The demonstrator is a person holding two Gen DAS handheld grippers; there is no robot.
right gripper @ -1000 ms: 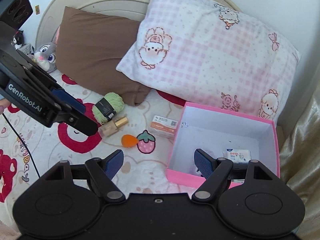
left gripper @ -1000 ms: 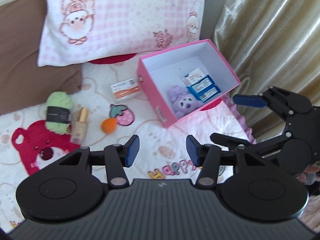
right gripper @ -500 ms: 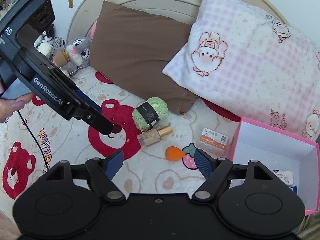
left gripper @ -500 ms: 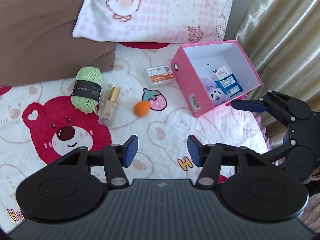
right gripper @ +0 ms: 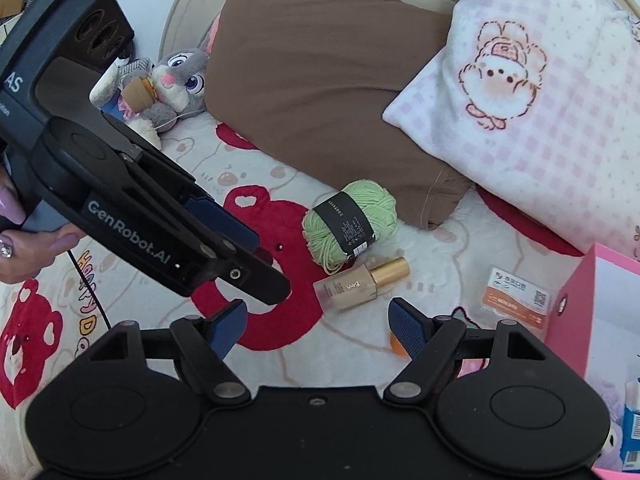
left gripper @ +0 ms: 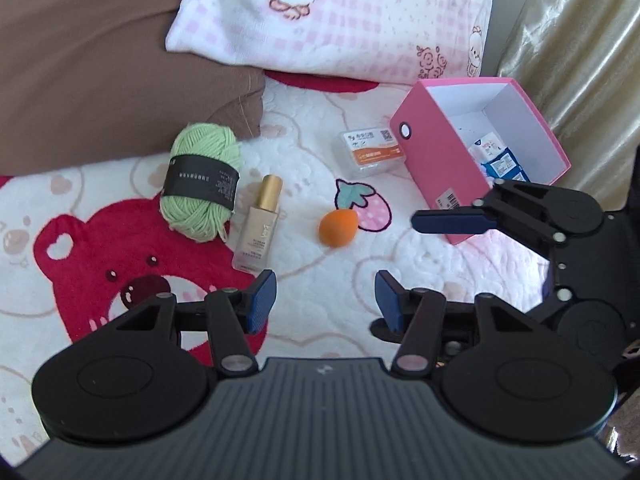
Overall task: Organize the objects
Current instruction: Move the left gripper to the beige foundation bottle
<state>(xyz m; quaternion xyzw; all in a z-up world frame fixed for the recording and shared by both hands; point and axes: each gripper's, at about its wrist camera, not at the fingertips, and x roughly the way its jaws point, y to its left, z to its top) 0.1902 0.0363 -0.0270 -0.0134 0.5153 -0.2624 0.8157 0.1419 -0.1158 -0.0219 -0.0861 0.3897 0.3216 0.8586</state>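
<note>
On the bear-print bedspread lie a green yarn ball (left gripper: 202, 186), a foundation bottle with a gold cap (left gripper: 258, 232), an orange sponge (left gripper: 337, 228) and a small orange-and-white packet (left gripper: 370, 153). A pink box (left gripper: 436, 160) at the right holds blue-white packets (left gripper: 500, 164). My left gripper (left gripper: 322, 300) is open and empty, hovering short of the bottle and sponge. My right gripper (right gripper: 318, 324) is open and empty, just short of the bottle (right gripper: 360, 282) and yarn (right gripper: 350, 224); its upper finger shows in the left wrist view beside the box.
A brown pillow (right gripper: 320, 68) and a pink checked pillow (right gripper: 532, 92) lie behind the objects. A grey bunny plush (right gripper: 176, 84) sits at the far left. A gold curtain (left gripper: 580, 40) hangs right of the box. The left gripper's body (right gripper: 120, 208) crosses the right wrist view.
Both grippers have swung left, away from the pink box, toward the yarn, bottle and sponge, which now appear closer. Both stay open and empty.
</note>
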